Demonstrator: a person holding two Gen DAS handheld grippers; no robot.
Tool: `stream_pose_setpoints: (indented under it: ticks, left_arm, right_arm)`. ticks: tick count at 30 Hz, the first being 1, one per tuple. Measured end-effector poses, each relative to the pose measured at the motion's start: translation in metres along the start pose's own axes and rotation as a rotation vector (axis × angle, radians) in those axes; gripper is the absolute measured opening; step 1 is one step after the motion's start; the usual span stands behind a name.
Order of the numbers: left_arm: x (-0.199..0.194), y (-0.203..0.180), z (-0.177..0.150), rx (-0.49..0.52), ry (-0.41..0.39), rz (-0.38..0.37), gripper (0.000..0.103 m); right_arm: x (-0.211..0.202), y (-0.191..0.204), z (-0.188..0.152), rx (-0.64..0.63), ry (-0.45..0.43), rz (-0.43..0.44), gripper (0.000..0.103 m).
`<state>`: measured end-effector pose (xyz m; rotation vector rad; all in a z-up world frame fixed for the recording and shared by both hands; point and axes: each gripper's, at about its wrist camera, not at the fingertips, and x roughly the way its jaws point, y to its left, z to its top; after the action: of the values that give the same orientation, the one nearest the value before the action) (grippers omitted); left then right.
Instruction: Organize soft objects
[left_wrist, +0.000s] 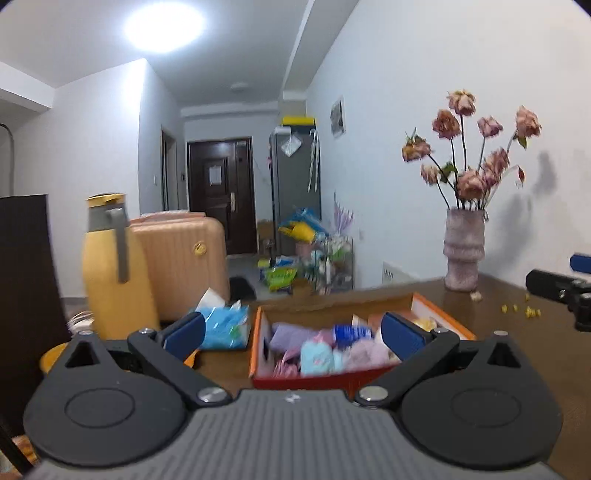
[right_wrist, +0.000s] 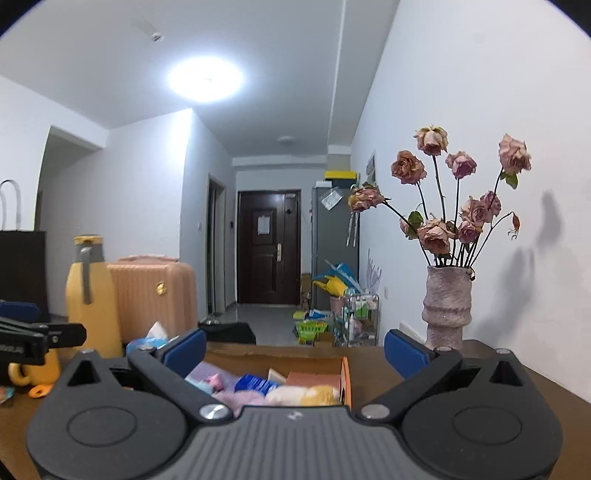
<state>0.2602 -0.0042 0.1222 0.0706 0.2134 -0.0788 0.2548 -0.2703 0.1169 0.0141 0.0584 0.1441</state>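
An orange box (left_wrist: 258, 336) sits on the brown table (left_wrist: 495, 306) and holds several soft items: a lilac cloth (left_wrist: 291, 332), a light blue piece (left_wrist: 316, 356), a pink piece (left_wrist: 369, 352) and a blue packet (left_wrist: 351, 332). My left gripper (left_wrist: 293, 332) is open and empty, raised in front of the box. In the right wrist view the box (right_wrist: 345, 380) shows a yellow soft item (right_wrist: 314, 395) and a blue packet (right_wrist: 258, 384). My right gripper (right_wrist: 293, 350) is open and empty above the box's near edge. The other gripper (right_wrist: 40, 339) shows at the left.
A vase of dried roses (left_wrist: 463, 251) stands at the table's far right by the wall, with yellow crumbs (left_wrist: 524, 312) near it. A yellow jug (left_wrist: 114, 273) and a blue tissue pack (left_wrist: 225, 326) stand left of the box. A peach suitcase (left_wrist: 184, 258) is behind.
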Motion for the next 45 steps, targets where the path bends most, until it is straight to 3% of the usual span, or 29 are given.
stream_pose_setpoints:
  ticks: [3,6,11,14,16,21,27,45]
  left_arm:
    - [-0.044,0.003,-0.015,-0.037,0.003,-0.031,0.103]
    - [-0.091,0.005,-0.040,-0.018,0.018,-0.068,0.103]
    - [-0.171,0.008,-0.080,-0.029,-0.042,-0.039,0.103]
    - [-0.201,0.004,-0.105,-0.028,-0.007,0.037,0.103]
    - [-0.212,0.002,-0.115,0.005,0.028,0.043,0.103]
    - [-0.235,0.009,-0.115,-0.004,-0.019,0.041,0.103]
    - [-0.236,0.010,-0.112,-0.012,-0.029,0.051,0.103]
    - [-0.235,0.011,-0.111,-0.019,-0.033,0.026,0.103]
  right_arm:
    - [-0.044,0.010,0.000,-0.007,0.000,0.060,0.103]
    - [-0.089,0.022,-0.009,-0.010,0.014,0.054,0.103]
    - [-0.170,0.044,-0.034,-0.011,0.058,0.007,0.103]
    - [-0.215,0.052,-0.060,0.049,0.059,0.036,0.103]
    - [-0.230,0.059,-0.070,0.104,0.063,0.031,0.103]
    - [-0.239,0.082,-0.076,0.073,0.095,-0.005,0.103]
    - [-0.233,0.095,-0.082,0.065,0.159,0.078,0.103]
    - [-0.233,0.094,-0.081,0.068,0.146,0.074,0.103]
